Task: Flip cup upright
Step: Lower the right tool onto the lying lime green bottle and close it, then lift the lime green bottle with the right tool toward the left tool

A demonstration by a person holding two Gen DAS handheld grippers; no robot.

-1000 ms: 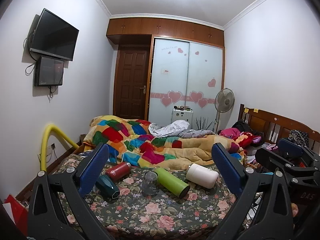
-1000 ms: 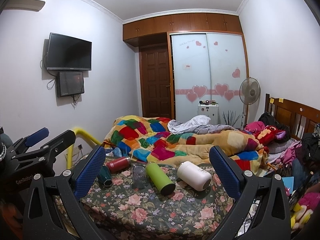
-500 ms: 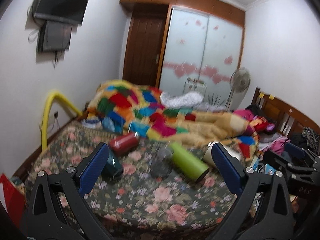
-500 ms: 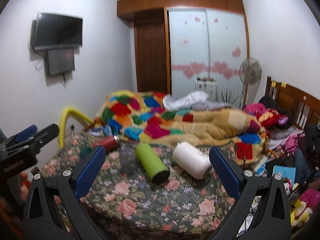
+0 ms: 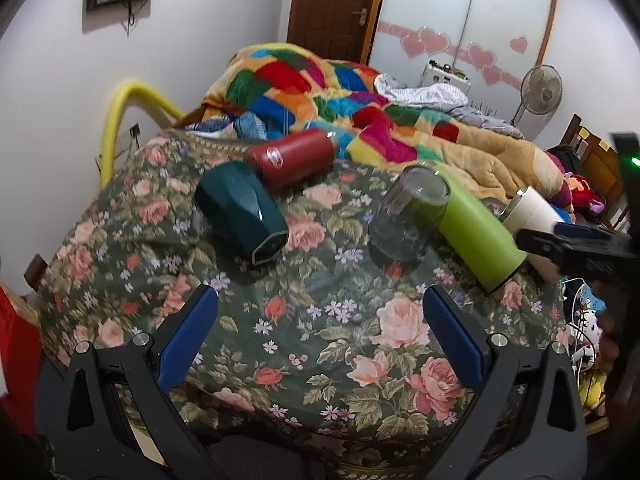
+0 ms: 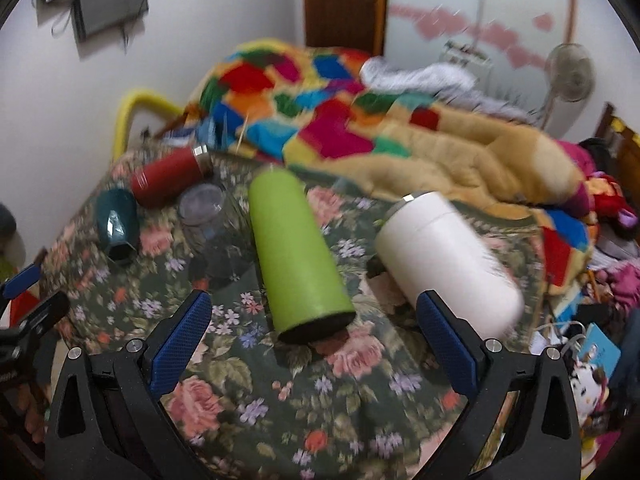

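Observation:
Several cups lie on a floral bedspread (image 5: pixel 320 344). In the left wrist view a dark teal cup (image 5: pixel 240 210), a red cup (image 5: pixel 292 158), a green cup (image 5: pixel 476 232) and a white cup (image 5: pixel 532 212) lie on their sides; a clear glass (image 5: pixel 408 216) stands upside down. My left gripper (image 5: pixel 320 332) is open and empty, in front of the teal cup and glass. In the right wrist view my right gripper (image 6: pixel 312 336) is open and empty, just in front of the green cup (image 6: pixel 296 252), with the white cup (image 6: pixel 448 264) to the right.
A patchwork quilt (image 5: pixel 340 92) is heaped behind the cups. A yellow rail (image 5: pixel 120 120) runs along the left bed edge by the wall. Toys and cables (image 5: pixel 584 332) lie off the right edge. A fan (image 5: pixel 540 92) stands at the back.
Both grippers have moved forward and tilted down over the bed, so the cups are much closer. Both stay open and empty. The cups have not moved.

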